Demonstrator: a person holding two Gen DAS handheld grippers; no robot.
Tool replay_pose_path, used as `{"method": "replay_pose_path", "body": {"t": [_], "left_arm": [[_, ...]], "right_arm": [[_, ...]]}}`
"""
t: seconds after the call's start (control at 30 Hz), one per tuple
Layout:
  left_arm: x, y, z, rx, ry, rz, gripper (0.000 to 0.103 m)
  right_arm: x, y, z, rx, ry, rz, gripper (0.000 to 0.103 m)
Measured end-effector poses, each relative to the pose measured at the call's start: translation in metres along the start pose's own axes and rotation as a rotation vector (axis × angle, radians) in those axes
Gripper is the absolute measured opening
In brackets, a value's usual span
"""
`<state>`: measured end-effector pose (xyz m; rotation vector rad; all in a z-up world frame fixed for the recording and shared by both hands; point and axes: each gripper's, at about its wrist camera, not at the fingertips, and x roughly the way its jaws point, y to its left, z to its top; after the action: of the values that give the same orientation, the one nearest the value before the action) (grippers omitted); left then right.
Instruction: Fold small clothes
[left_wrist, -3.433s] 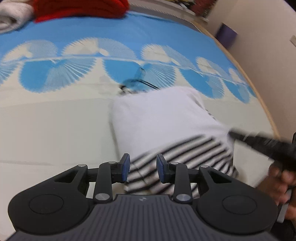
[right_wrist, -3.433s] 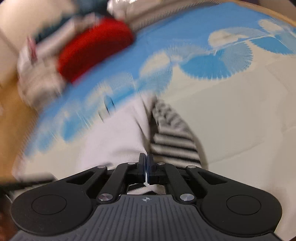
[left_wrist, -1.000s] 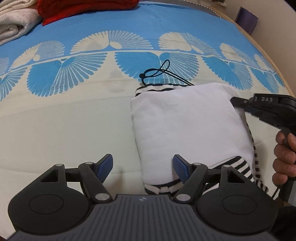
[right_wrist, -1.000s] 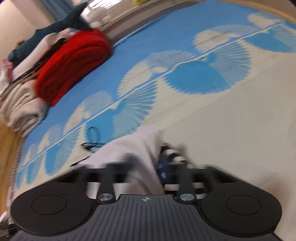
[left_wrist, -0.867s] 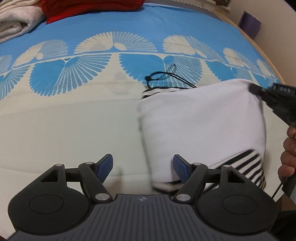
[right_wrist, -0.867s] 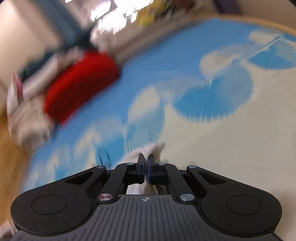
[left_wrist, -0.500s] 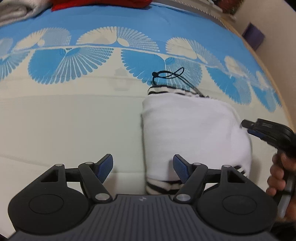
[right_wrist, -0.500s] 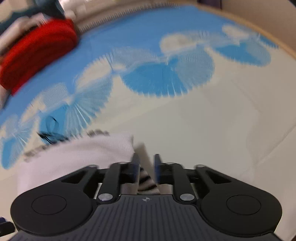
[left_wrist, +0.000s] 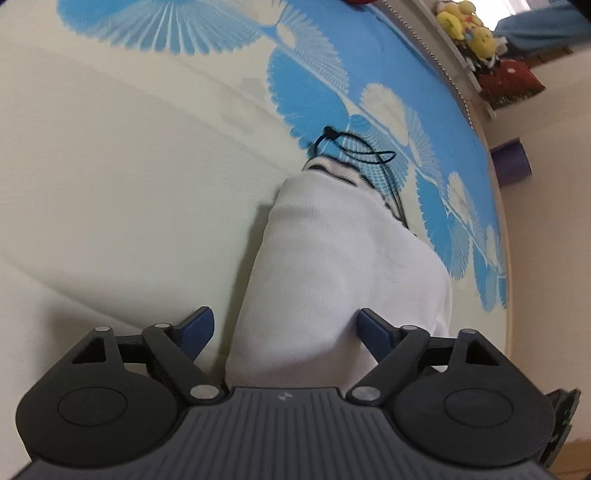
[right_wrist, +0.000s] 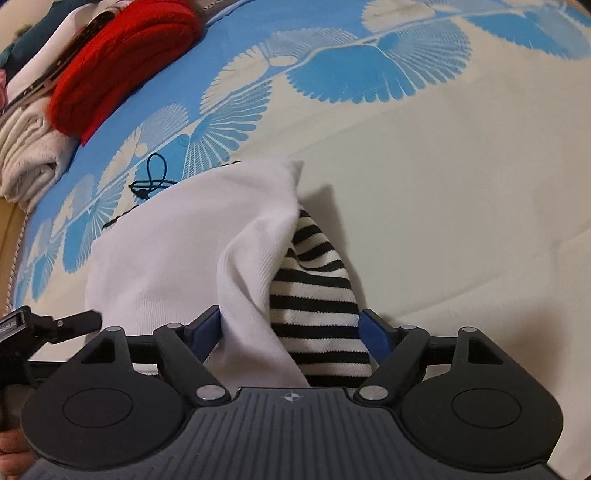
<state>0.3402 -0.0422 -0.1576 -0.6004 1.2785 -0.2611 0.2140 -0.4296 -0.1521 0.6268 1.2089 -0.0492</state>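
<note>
A small folded garment, white (left_wrist: 343, 273) with a black-and-white striped part (right_wrist: 314, 295), lies on the cream and blue bedspread (left_wrist: 122, 192). My left gripper (left_wrist: 284, 328) is open, its jaws spread to either side of the near end of the white fold. My right gripper (right_wrist: 290, 328) is open too, its blue pads (right_wrist: 205, 328) straddling the white edge and the striped part. The left gripper's finger (right_wrist: 70, 321) shows at the left of the right wrist view. A black drawstring (left_wrist: 354, 151) lies at the garment's far end.
A red folded blanket (right_wrist: 122, 62) and cream towels (right_wrist: 29, 155) are stacked at the far left of the bed. Soft toys (left_wrist: 469, 22) sit on a shelf beyond the bed. A purple box (left_wrist: 511, 166) stands by the wall past the bed edge.
Both grippers have moved in close over the garment. The right gripper, shut about a second ago, now stands wide open around the striped end. The left gripper has stayed open.
</note>
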Motion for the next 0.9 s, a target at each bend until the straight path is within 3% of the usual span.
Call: {"method": "replay_pose_path", "body": {"t": [0.03, 0.07, 0.1, 0.13, 0.2, 0.23, 0.3, 0.37, 0.43, 0.6, 0.7, 0.77, 0.9], "left_arm": [[0.006, 0.001, 0.001, -0.022, 0.009, -0.014, 0.089], [0.010, 0.002, 0.002, -0.031, 0.017, -0.038, 0.089], [0.016, 0.001, 0.002, -0.029, 0.030, -0.063, 0.089], [0.022, -0.002, 0.002, -0.015, 0.040, -0.062, 0.089], [0.028, -0.007, 0.004, 0.011, 0.039, -0.049, 0.089], [0.030, -0.010, 0.005, 0.022, 0.037, -0.050, 0.086], [0.028, -0.014, 0.009, 0.055, 0.017, -0.048, 0.070], [0.017, -0.021, 0.010, 0.102, -0.016, -0.057, 0.046], [0.000, -0.039, 0.011, 0.226, -0.093, -0.042, 0.042], [-0.044, -0.073, 0.006, 0.506, -0.355, 0.056, 0.042], [-0.062, -0.073, 0.011, 0.539, -0.457, 0.068, 0.045], [-0.068, -0.066, 0.019, 0.518, -0.489, 0.092, 0.057], [-0.072, -0.052, 0.024, 0.505, -0.510, 0.211, 0.060]], "right_arm": [[0.003, -0.002, -0.002, 0.016, 0.008, 0.014, 0.070], [0.005, -0.002, -0.002, 0.034, 0.017, 0.040, 0.057], [0.007, -0.001, -0.004, 0.042, 0.020, 0.061, 0.050], [0.008, 0.003, -0.004, 0.036, 0.018, 0.073, 0.037], [0.009, 0.013, -0.005, -0.001, 0.005, 0.064, 0.024], [0.010, 0.015, -0.004, -0.001, 0.001, 0.064, 0.022], [0.010, 0.014, -0.001, 0.030, -0.016, 0.066, 0.018], [0.007, 0.014, 0.002, 0.064, -0.048, 0.072, 0.016], [0.003, 0.019, 0.004, 0.066, -0.090, 0.084, 0.015], [-0.003, 0.050, 0.011, 0.037, -0.236, 0.162, 0.013], [-0.006, 0.075, 0.012, -0.006, -0.326, 0.194, 0.013], [-0.003, 0.089, 0.012, -0.030, -0.365, 0.193, 0.013], [0.016, 0.110, 0.014, -0.081, -0.361, 0.099, 0.013]]}}
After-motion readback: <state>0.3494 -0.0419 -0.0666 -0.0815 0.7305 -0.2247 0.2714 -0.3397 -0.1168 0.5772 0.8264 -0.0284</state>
